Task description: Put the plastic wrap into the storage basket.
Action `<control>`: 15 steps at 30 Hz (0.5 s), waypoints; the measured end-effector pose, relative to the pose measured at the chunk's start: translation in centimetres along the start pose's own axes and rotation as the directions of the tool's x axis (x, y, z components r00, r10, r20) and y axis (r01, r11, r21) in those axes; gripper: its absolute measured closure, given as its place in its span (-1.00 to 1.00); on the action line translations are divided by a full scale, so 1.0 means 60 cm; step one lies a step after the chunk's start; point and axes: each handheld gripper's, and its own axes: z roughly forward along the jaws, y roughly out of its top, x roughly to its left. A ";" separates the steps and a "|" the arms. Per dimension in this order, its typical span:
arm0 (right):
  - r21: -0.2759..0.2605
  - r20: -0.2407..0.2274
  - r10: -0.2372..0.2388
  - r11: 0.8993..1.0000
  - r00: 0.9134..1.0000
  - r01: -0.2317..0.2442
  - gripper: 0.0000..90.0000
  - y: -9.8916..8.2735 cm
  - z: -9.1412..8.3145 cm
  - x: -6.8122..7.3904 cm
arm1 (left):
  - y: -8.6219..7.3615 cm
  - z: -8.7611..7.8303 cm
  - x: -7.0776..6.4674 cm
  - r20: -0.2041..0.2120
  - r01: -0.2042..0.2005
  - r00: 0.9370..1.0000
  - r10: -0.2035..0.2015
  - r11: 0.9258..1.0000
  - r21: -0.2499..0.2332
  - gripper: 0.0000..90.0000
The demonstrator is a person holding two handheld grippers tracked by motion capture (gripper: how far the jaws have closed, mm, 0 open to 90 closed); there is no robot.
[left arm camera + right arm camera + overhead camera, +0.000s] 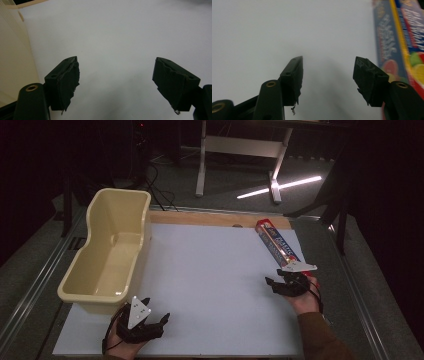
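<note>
The tub [107,252] at the left is pale cream-yellow, plain inside and out. The board [210,285] under it is flat white, with a light wooden strip [220,219] along its far edge. The long box [276,243] at the right is blue and red with a yellow stripe, white lettering and printed fruit. Both grippers are black, each with a grey plate.

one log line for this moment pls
left gripper: open, idle by tub | right gripper: open, empty, beside wrap box | box on white board

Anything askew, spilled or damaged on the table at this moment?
Nothing spilled. The long wrap box lies slanted at the white board's right edge. The black padding on the left gripper's jaws looks torn and ragged.
</note>
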 end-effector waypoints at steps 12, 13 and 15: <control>0.038 0.118 0.042 0.998 0.992 -0.047 -0.14 0.014 0.002 -0.094 | 0.000 0.001 0.000 0.001 0.003 1.000 -0.003 1.000 0.000 -0.53; 0.037 0.125 0.045 0.998 0.991 -0.050 -0.14 0.014 0.002 -0.101 | 0.000 0.001 0.000 0.000 0.004 1.000 -0.004 1.000 0.000 -0.53; 0.043 0.148 0.056 0.997 0.987 -0.063 -0.18 0.014 0.002 -0.113 | 0.000 0.001 0.000 0.000 0.004 1.000 -0.004 1.000 0.000 -0.53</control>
